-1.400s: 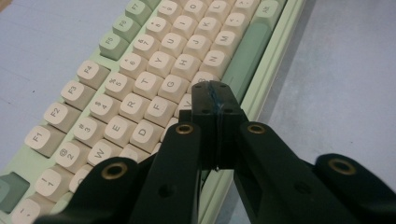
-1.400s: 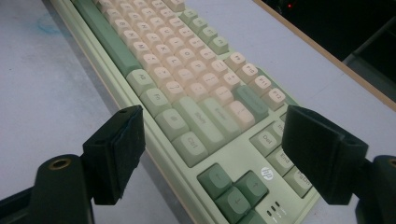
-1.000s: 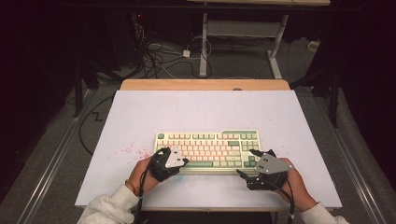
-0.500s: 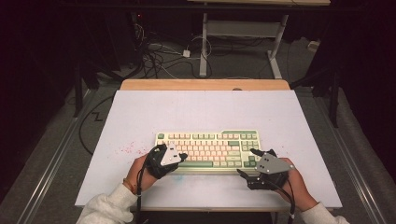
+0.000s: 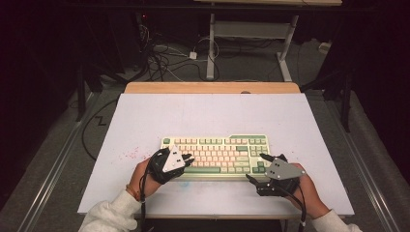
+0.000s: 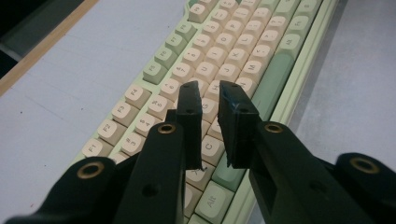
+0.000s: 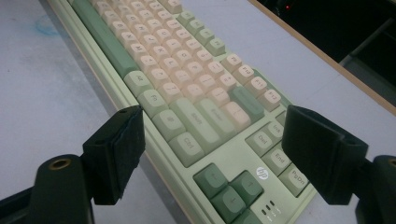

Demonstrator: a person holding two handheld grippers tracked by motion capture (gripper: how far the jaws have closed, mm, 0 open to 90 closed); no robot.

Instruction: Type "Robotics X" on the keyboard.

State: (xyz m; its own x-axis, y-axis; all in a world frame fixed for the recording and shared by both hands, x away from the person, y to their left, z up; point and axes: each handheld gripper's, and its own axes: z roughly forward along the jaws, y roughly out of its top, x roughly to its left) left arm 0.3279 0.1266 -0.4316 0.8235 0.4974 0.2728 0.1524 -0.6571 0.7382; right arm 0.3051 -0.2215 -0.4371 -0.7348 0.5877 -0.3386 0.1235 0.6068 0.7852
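Both hand-held grippers at the keyboard, working the keys.

High view: I see the keyboard (image 5: 215,155) mid-tabletop (image 5: 145,125), left hand-held gripper (image 5: 185,161) over its left keys, right hand-held gripper (image 5: 257,168) at its right end. Left gripper view: my jaws have just been opening to a narrow gap, gripping nothing, above the letter keys (image 6: 205,70); next, I judge, a careful descent onto one key. Right gripper view: jaws spread wide, empty, flanking the arrow keys (image 7: 229,186).
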